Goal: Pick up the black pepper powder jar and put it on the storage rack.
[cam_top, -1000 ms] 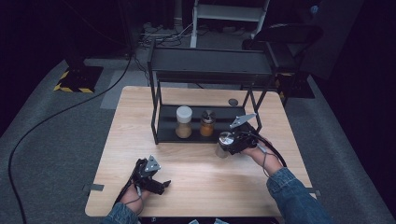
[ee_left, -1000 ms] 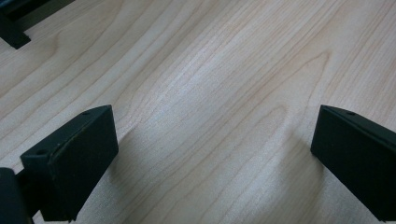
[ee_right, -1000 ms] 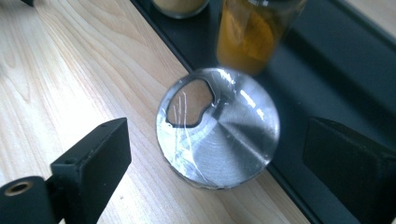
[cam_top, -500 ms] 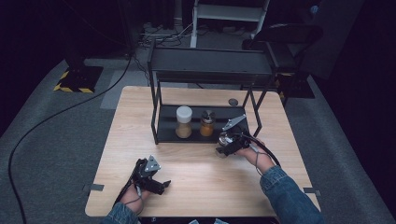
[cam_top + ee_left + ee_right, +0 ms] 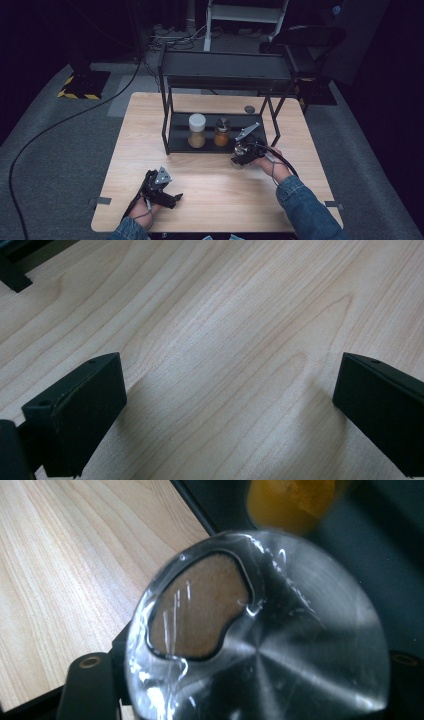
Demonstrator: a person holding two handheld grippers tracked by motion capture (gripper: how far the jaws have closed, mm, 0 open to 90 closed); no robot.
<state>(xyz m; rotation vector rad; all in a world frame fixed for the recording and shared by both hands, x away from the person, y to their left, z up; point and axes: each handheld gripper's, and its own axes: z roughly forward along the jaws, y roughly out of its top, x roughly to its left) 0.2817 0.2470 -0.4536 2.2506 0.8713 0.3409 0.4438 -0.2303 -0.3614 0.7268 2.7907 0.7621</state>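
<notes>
We see a white-capped jar (image 5: pixel 197 130) & orange spice jar (image 5: pixel 221 132) on the black rack's lower shelf (image 5: pixel 180 137), small dark disc (image 5: pixel 249 109) behind.

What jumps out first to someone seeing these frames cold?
The right gripper is clamped on a silver-lidded spice jar, holding it at the front right edge of the black rack. Two more jars, a white-lidded jar and an orange spice jar, stand on the rack's lower shelf. The left gripper lies open on the wooden table near its front left.
</notes>
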